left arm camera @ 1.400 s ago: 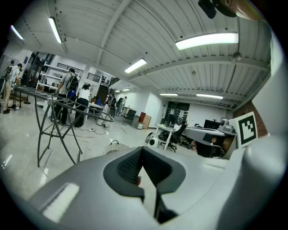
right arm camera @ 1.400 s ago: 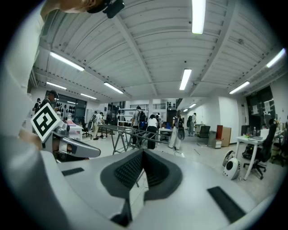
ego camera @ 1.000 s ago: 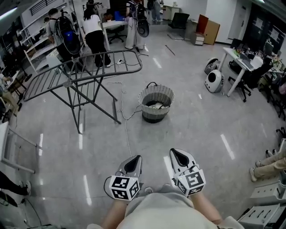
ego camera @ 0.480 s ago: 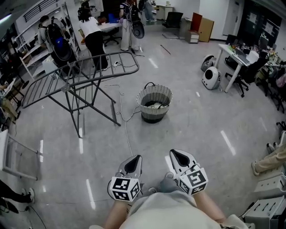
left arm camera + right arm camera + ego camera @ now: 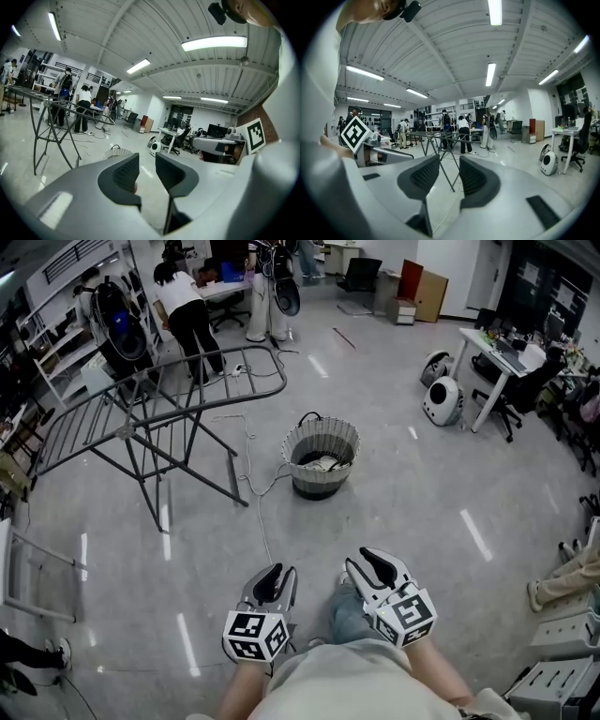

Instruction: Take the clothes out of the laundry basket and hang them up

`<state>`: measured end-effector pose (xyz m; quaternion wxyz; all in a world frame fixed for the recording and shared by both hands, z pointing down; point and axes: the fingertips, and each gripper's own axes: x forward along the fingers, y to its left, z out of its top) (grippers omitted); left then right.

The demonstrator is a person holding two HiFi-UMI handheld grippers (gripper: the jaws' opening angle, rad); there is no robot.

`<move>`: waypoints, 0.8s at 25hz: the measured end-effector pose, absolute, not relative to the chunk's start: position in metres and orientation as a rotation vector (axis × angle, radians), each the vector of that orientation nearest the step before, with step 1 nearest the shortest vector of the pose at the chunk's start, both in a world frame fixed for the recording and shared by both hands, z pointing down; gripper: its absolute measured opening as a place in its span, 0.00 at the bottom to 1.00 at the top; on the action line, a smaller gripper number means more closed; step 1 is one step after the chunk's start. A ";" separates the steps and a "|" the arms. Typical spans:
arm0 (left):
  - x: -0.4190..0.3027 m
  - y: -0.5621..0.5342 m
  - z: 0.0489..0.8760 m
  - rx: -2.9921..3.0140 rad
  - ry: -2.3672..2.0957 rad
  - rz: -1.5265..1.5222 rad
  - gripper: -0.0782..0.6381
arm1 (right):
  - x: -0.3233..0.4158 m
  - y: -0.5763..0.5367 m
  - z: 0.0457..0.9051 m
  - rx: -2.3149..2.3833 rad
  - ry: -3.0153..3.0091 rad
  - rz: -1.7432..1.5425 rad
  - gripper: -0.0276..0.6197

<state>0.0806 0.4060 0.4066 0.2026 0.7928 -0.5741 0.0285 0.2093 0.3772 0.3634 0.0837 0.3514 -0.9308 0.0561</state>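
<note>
Left tool [image 5: 147,171]: released. Its jaws have just been opening to a modest gap, with nothing between them but floor.
Right tool [image 5: 449,176]: the same, jaws just parted and empty.
Cable [image 5: 260,526]: the first risk. It snakes over the floor from just ahead of the tools up to the basket's foot. A foot could hook it, bringing the person down or tugging the basket over.
Basket [image 5: 322,424]: well ahead of both tools, upright, just right of the rack's near leg. It is deep, so I reckon a tool reaching in could pinch the rim instead of cloth. It could also lift the basket along with a garment.
Clothes [image 5: 323,463]: a pale heap low inside the basket. A narrow gap in the jaws might catch only a fold, which could slip out on the way to the rack.
Rack [image 5: 150,404]: left of the basket, bare, wings spread, legs splayed. A trailing sleeve could snag a leg, and a push on one wing could tip it.
People [image 5: 187,310]: close behind the rack, where a swung garment might reach them.
Count, tools: two.
Count, cable: one that I can follow.
Count, basket: one.
Count, clothes: cannot tell, they lie in one heap.
Count, rack: one.
Count, people beyond the rack: at least three; the far ones are too small to be sure.
</note>
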 end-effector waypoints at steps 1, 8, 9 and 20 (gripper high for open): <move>0.081 0.397 0.408 2.215 -1.601 0.083 0.27 | 0.209 0.367 0.364 1.047 -2.781 0.171 0.27; 0.086 0.309 0.401 2.251 -1.564 0.089 0.36 | 0.213 0.278 0.359 1.049 -2.794 0.211 0.42; 0.088 0.295 0.398 2.255 -1.563 0.084 0.37 | 0.214 0.264 0.358 1.046 -2.797 0.220 0.44; 0.115 0.139 0.383 2.263 -1.578 0.047 0.46 | 0.238 0.110 0.346 0.985 -2.833 0.193 0.58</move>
